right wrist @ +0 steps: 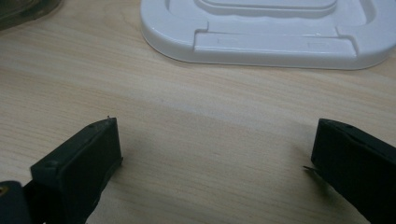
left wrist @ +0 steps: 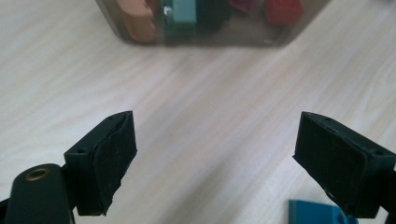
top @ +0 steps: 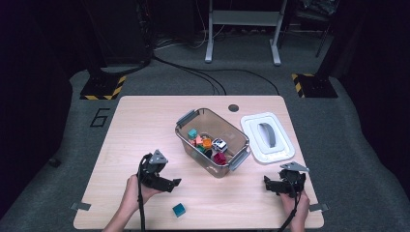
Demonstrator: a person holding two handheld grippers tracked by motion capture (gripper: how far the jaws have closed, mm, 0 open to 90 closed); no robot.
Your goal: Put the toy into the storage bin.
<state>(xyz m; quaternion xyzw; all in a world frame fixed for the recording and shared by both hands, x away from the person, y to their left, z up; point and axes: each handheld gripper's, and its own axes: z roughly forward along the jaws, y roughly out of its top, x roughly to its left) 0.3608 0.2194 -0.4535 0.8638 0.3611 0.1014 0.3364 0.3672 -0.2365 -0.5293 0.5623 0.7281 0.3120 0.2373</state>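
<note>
The table (top: 145, 121) looks like pale wood laminate with a fine grain, smooth and only slightly shiny. The bin (top: 193, 145) is clear, smoke-tinted plastic with grey plastic clips, its lid (top: 285, 150) is white glossy plastic, and the teal block (top: 179, 210) and the toys inside look like smooth coloured plastic. The left gripper (left wrist: 215, 158) has matt black plastic jaws with rough, worn rubber-like pads (left wrist: 114, 158), and the right gripper (right wrist: 217, 168) has the same matt black finish.
</note>
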